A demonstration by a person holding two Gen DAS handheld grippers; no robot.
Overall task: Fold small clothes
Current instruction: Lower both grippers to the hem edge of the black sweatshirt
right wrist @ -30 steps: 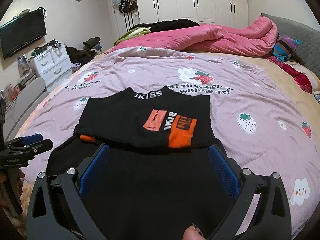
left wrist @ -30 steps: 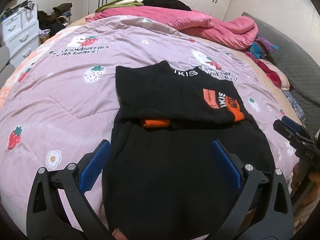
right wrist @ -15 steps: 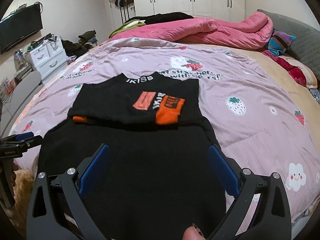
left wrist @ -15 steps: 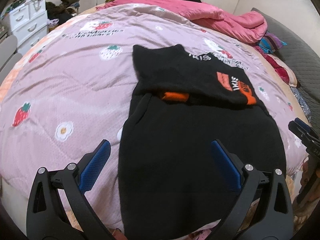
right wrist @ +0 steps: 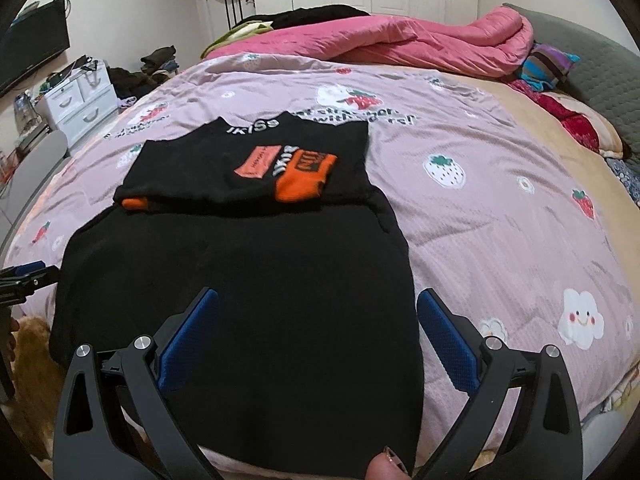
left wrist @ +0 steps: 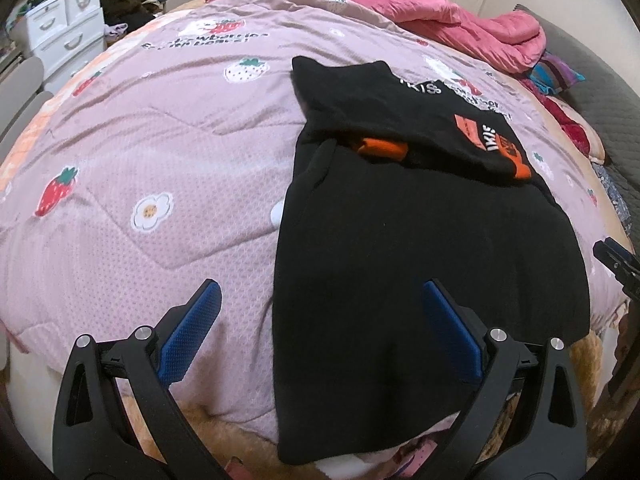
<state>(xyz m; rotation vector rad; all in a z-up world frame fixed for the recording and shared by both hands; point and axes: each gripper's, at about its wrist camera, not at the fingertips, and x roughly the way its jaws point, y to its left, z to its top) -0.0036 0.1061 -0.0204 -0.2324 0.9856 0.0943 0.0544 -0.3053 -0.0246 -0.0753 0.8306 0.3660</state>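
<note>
A black garment (left wrist: 420, 264) (right wrist: 248, 288) lies flat on the pink strawberry bedspread (left wrist: 140, 152) (right wrist: 500, 216), its top part folded down so orange patches and white lettering show. Its lower hem hangs over the near bed edge. My left gripper (left wrist: 318, 316) stands open above the garment's left edge, one finger over the bedspread, the other over the black cloth. Over the garment's right edge my right gripper (right wrist: 318, 320) is open as well, holding nothing. Each gripper also shows at the border of the other's view: the right gripper (left wrist: 618, 268) and the left gripper (right wrist: 24, 276).
A crumpled pink duvet (right wrist: 380, 44) and dark clothes lie at the far side of the bed. Colourful pillows (right wrist: 548, 68) and a grey headboard sit to the right. White drawers (right wrist: 80, 100) and a wall TV stand at the left. A fingertip (right wrist: 386, 468) shows at the bottom.
Both grippers have pulled back toward the near bed edge and spread apart, the left one shifting left. The garment looks farther away and more of its hem shows.
</note>
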